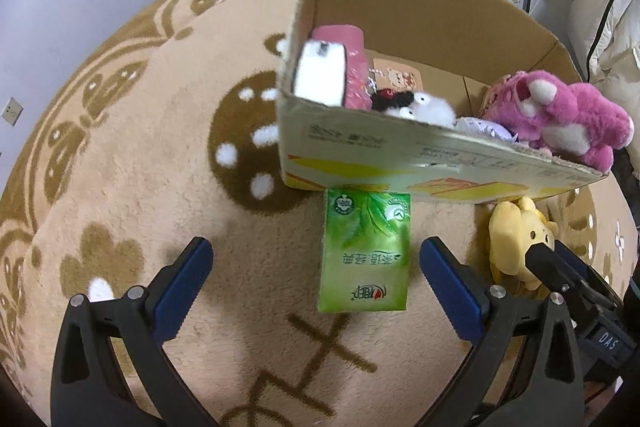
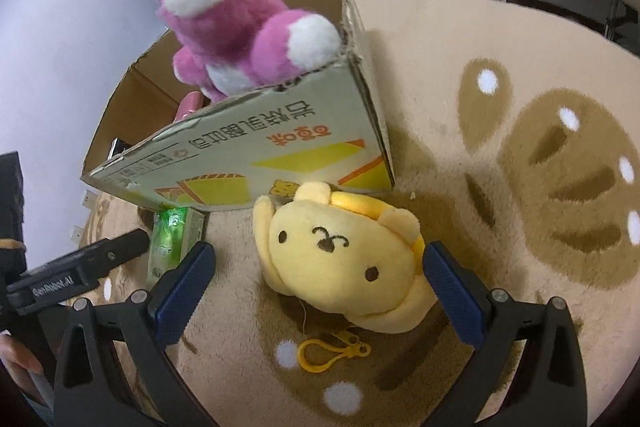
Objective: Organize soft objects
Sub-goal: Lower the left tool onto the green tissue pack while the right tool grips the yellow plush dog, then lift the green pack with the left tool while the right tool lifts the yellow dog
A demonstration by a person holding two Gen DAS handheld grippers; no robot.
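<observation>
1. Left wrist view: my left gripper [image 1: 316,277] is open wide and holds nothing. The green tissue pack [image 1: 365,251] lies between my fingers, touching the cardboard box [image 1: 400,147] ahead. The pink bear [image 1: 560,111] is already inside.
2. Right wrist view: my right gripper [image 2: 320,277] is open wide around the yellow plush [image 2: 340,259]. It lies on the rug [image 2: 500,75]. I think two things are left.

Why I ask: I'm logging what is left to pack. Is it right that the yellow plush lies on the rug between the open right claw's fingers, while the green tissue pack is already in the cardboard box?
Not quite. The green tissue pack lies on the rug in front of the cardboard box, as the left wrist view shows. The yellow plush does lie between the open right claw's fingers.
</observation>
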